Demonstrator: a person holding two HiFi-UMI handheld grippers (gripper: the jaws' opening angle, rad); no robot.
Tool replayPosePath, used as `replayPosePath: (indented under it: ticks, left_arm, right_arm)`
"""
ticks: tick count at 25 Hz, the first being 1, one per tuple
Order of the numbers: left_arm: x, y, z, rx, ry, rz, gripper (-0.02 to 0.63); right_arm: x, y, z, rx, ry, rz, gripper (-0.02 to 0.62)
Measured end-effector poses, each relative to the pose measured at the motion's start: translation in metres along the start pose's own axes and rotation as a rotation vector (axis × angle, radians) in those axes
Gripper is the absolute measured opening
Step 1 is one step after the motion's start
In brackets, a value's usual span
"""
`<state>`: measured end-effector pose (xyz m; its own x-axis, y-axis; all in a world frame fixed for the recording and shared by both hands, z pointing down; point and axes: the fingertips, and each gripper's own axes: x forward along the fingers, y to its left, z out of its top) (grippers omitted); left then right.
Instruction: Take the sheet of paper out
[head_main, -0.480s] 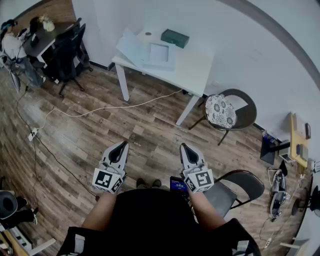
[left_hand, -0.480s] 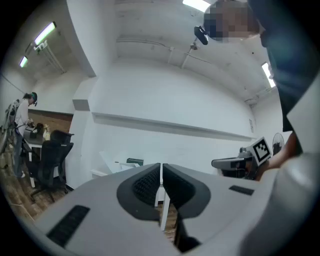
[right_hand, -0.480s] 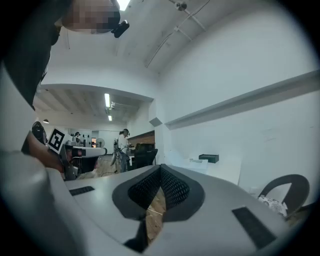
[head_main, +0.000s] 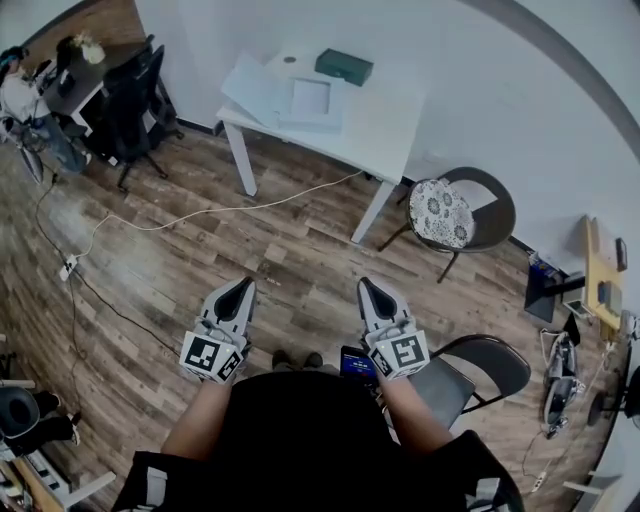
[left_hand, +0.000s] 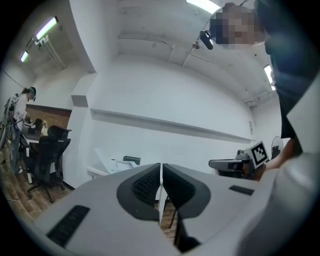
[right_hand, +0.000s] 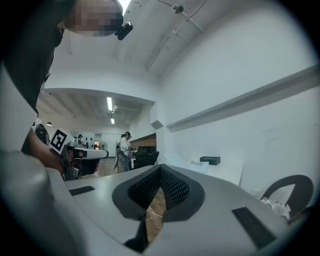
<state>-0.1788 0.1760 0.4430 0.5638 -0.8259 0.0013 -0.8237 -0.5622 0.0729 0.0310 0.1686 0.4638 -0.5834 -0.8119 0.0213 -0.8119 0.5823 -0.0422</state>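
Sheet of paper (head_main: 309, 97) on one table (head_main: 385, 138), left tool (head_main: 246, 285), right tool (head_main: 364, 284), both clenched empty.

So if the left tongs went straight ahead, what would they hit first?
Nothing close: the left tongs point over the wood floor toward the white table, probably the first thing, though depth is unclear.

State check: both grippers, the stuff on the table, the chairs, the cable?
left gripper: shut, empty, far short of the table.
right gripper: shut, empty.
white sheet: flat on the white table, untouched.
green box: closed, lying flat on the table.
cushioned chair: upright, unoccupied.
folding chair: unfolded, unoccupied.
cable: loose across the floor.
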Motion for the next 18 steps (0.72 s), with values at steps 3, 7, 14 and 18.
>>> replayPosePath:
  ticks: [3, 7, 14, 18]
  left_arm:
    - [0.005, -0.004, -0.003, -0.014, 0.007, 0.007, 0.005]
    - [0.014, -0.007, -0.008, -0.02, 0.025, 0.019, 0.005]
    - [0.032, -0.013, -0.003, -0.014, 0.028, 0.034, 0.005]
    - [0.033, -0.018, -0.006, -0.006, 0.026, 0.032, 0.005]
  right_arm:
    - [-0.004, -0.01, -0.003, 0.009, 0.001, -0.009, 0.012]
    - [-0.009, -0.022, -0.005, 0.025, -0.007, -0.008, 0.011]
    - [-0.017, -0.047, -0.007, 0.05, -0.021, -0.007, 0.011]
    - [-0.026, -0.064, -0.013, 0.063, -0.021, -0.028, 0.011]
